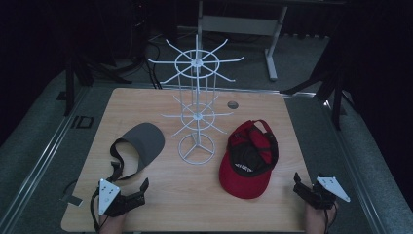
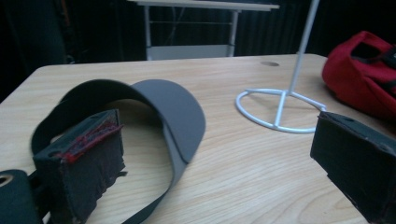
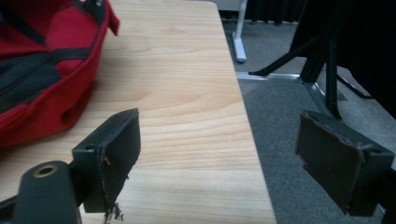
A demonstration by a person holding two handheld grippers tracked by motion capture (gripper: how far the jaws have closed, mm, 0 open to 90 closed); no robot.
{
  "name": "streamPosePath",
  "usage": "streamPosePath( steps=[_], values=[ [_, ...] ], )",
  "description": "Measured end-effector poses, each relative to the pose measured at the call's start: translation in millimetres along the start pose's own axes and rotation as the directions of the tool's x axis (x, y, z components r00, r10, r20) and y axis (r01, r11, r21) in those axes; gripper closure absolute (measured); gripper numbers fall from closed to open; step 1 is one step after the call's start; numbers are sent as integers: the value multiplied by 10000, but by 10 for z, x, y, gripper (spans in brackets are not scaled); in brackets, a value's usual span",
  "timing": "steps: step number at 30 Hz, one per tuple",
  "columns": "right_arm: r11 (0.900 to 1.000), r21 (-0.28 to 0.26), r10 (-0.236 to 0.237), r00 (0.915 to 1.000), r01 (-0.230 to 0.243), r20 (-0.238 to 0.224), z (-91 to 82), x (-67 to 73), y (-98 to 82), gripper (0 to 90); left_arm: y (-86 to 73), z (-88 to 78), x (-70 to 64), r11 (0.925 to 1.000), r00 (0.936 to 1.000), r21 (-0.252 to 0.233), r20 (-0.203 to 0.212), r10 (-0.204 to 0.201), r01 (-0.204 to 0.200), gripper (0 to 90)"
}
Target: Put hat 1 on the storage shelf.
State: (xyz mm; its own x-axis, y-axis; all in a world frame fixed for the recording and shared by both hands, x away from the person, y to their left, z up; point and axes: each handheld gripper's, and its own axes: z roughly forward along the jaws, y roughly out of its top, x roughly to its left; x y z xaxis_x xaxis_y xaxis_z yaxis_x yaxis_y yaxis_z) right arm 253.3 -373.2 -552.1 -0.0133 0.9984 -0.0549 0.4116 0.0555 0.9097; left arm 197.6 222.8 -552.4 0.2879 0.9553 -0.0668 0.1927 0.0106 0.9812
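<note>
Now, step in hand: we judge this as the start; both hats lie on the bench and none hangs on the wire rack yet.
Left gripper: at 7 o'clock on the bench, fingers spread wide and holding nothing, aimed at the grey visor.
Right gripper: at 5 o'clock, hanging over the bench's right edge, fingers wide and holding nothing.
Grey visor: at 9 o'clock from the rack's base, brim away from us, its black strap looping back to just in front of the left gripper.
Red cap: at 3 o'clock from the rack's base, lying upside down, near the right gripper but apart from it.
Next move: we would ease the left gripper forward to take the visor's strap, or swing the right gripper toward 10 o'clock to the cap's rim; either grip needs a thin edge between the fingers.
Edges: the right gripper has the bench edge under it; the floor drops away at its 3 o'clock.
Open room: bare wood lies between the two grippers along the near edge, and the rack's upper arms stand free all round.
</note>
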Motion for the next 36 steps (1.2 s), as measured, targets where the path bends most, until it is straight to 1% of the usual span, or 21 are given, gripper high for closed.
streamPosePath(
  steps=[2,3,4,5,7,9,10,13,15,16,19,20,22,25,26,27,29,30,32,33,36],
  values=[
    [9999,-102,-30,10000,31,43,-1,-4,-2,142,9,-2,20,9997,9996,15,-153,-232,233,23],
    [10000,-72,-49,9999,48,-135,6,-16,0,142,10,-2,26,9995,9993,16,-202,-314,315,18],
    [10000,12,-49,9999,49,-146,8,-23,0,142,10,4,34,9993,9988,139,-342,-354,359,14],
    [10000,63,13,10000,-12,-81,5,-32,2,142,9,12,37,9989,9986,274,-382,-358,369,14],
    [9999,58,152,9997,-151,-208,-17,-55,16,143,8,13,34,9992,9984,229,-472,-319,330,14],
    [9996,54,287,9987,-284,-422,-42,-65,39,151,15,17,23,9995,9988,151,-397,-275,281,14],
    [9996,94,284,9988,-281,-399,-59,-62,58,161,19,18,12,9996,9988,70,-391,-285,288,14],
    [9994,239,261,9971,-245,-715,-83,-53,150,161,22,21,-3,9983,9984,130,-3,-561,561,15],
    [9994,175,321,9945,-305,-995,-95,-50,225,161,19,25,-23,9987,9989,258,148,-436,432,15],
    [9994,153,333,9932,-318,-1114,-99,-43,267,161,16,27,-40,9989,9992,315,144,-362,357,15],
    [9994,336,-10,9919,54,-1272,-82,-5,406,160,8,33,-68,9980,9985,425,243,-486,475,16],
    [9993,340,-77,9908,124,-1351,-74,9,447,160,4,35,-76,9978,9986,466,233,-482,471,16],
    [9988,422,-174,9890,239,-1467,-58,31,517,160,3,41,-90,9968,9979,630,393,-524,499,16],
    [9985,430,-269,9847,348,-1723,-25,71,624,160,14,44,-112,9951,9963,796,584,-633,586,16],
    [9984,417,-305,9830,387,-1810,-13,82,658,160,24,45,-122,9938,9961,957,611,-630,570,16],
    [9986,392,-282,9802,366,-1962,0,91,692,160,34,43,-136,9930,9971,1082,527,-542,482,16],
    [9983,433,-293,9759,396,-2162,30,117,766,160,42,42,-154,9923,9960,1161,728,-518,431,16],
    [9984,401,-297,9757,394,-2171,39,126,789,160,43,41,-166,9923,9959,1174,765,-483,391,16],
    [9986,401,-235,9708,341,-2389,72,150,849,153,46,39,-194,9941,9945,1045,974,-377,274,16],
    [9983,442,-258,9692,378,-2448,96,173,887,151,48,36,-205,9953,9947,953,988,-281,187,16],
    [9977,429,-396,9656,523,-2570,151,226,974,151,57,33,-218,9960,9933,886,1132,-210,110,16]
  ],
)
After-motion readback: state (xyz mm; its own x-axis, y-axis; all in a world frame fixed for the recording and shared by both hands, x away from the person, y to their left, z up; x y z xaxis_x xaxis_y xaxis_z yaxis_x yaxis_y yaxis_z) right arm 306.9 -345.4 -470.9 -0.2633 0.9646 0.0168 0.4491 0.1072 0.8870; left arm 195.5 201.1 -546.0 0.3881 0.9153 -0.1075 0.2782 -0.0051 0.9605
